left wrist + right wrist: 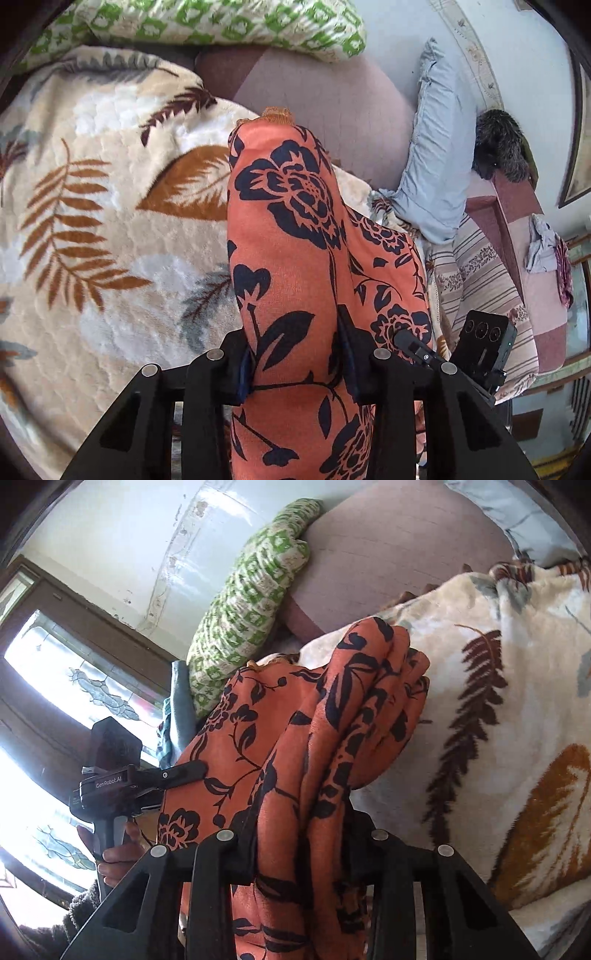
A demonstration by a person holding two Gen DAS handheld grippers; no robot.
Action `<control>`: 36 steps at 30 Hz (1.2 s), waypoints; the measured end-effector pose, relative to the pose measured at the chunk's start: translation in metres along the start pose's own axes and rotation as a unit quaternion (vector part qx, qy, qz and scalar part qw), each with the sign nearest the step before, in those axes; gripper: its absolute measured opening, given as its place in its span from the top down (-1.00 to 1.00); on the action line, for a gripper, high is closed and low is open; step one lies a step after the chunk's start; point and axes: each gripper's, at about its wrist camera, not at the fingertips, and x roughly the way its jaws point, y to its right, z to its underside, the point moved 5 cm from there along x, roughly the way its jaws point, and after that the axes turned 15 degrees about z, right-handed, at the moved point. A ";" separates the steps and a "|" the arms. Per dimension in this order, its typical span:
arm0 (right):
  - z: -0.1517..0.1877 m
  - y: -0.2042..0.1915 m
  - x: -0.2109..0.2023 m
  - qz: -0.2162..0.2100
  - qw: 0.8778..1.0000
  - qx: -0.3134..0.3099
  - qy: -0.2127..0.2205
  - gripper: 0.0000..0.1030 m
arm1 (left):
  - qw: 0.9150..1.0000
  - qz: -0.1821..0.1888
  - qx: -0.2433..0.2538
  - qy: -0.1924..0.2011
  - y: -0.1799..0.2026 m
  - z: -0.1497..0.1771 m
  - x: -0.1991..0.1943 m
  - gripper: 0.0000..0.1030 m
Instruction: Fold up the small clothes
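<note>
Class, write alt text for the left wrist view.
The left hand-held gripper is shut on an orange floral garment, held above a cream leaf-print blanket. The right hand-held gripper grips the same garment at lower right.

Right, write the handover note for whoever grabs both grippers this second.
Left gripper: shut on the orange floral garment, cloth bunched between its fingers.
Right gripper: shut on the same garment, a thick gathered bundle rising from its jaws.
Garment: held up off the leaf-print fleece blanket on the bed, stretched between the two grippers; the green patterned pillow lies behind.
Done: garment picked up with both grippers.
Left: no neat fold shows yet. Probably lay it flat on the blanket, smooth it, fold it.
</note>
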 end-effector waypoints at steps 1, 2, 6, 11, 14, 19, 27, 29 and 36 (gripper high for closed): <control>0.002 -0.008 0.002 -0.006 1.000 0.002 0.001 0.34 | 1.000 -0.006 0.008 0.005 -0.003 0.002 -0.013 0.28; 0.005 -0.015 0.006 -0.009 1.000 0.005 0.000 0.33 | 1.000 -0.012 0.012 0.009 -0.007 0.005 -0.021 0.28; 0.025 -0.037 0.037 -0.006 1.000 0.002 -0.018 0.33 | 0.999 -0.044 0.006 0.014 -0.047 0.020 -0.057 0.28; 0.056 -0.035 0.082 0.021 0.998 0.012 -0.054 0.33 | 0.996 -0.077 -0.034 -0.004 -0.105 0.041 -0.050 0.27; 0.066 -0.024 0.091 0.044 0.998 -0.003 -0.054 0.16 | 0.996 -0.087 -0.034 -0.008 -0.129 0.050 -0.039 0.16; 0.068 0.002 0.079 0.047 0.998 -0.018 -0.049 -0.09 | 0.998 -0.068 -0.021 0.000 -0.140 0.052 -0.036 -0.06; 0.070 -0.009 0.034 0.095 0.994 0.002 -0.047 -0.21 | 0.994 -0.106 -0.023 0.034 -0.118 0.071 -0.086 -0.02; 0.073 -0.020 0.015 0.120 0.992 -0.004 -0.037 -0.40 | 0.988 -0.146 -0.006 0.052 -0.107 0.080 -0.101 -0.02; 0.112 -0.059 -0.030 0.271 0.959 -0.060 -0.056 -0.95 | 0.959 -0.250 0.055 0.124 -0.063 0.140 -0.133 -0.24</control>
